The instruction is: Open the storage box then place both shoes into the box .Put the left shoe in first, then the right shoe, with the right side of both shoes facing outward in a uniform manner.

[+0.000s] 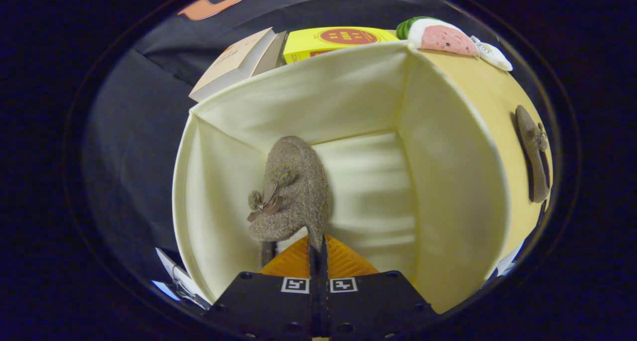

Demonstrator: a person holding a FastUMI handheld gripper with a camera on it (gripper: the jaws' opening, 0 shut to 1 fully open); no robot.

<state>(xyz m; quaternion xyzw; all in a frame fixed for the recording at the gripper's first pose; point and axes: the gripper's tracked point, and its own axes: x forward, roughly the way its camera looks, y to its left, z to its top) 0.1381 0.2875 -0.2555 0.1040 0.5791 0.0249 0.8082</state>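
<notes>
A pale cream fabric storage box [348, 97], square-cornered with a fine woven weave on its inner walls, stands open and takes up the space ahead of the gripper [317, 249]. Inside it hangs a fuzzy grey-brown slipper-style shoe [298, 181] of nubbly, felt-like cloth, rounded at the toe and trimmed with two small pompoms and a thin brown bow on its side. The gripper's two fingers are drawn almost fully together, with just a thin slit between them, and they pinch the edge of this shoe's opening right at their tips, so the shoe extends beyond them down into the box, nearer its left wall. On the yellowish outer flap to the right of the box lies a second shoe [535, 154] of the same fuzzy material, seen edge-on, well apart from the fingers. Beyond the box's far rim sit a pale book [234, 64], a yellow carton [338, 41] and a soft watermelon-slice plush [438, 35].
</notes>
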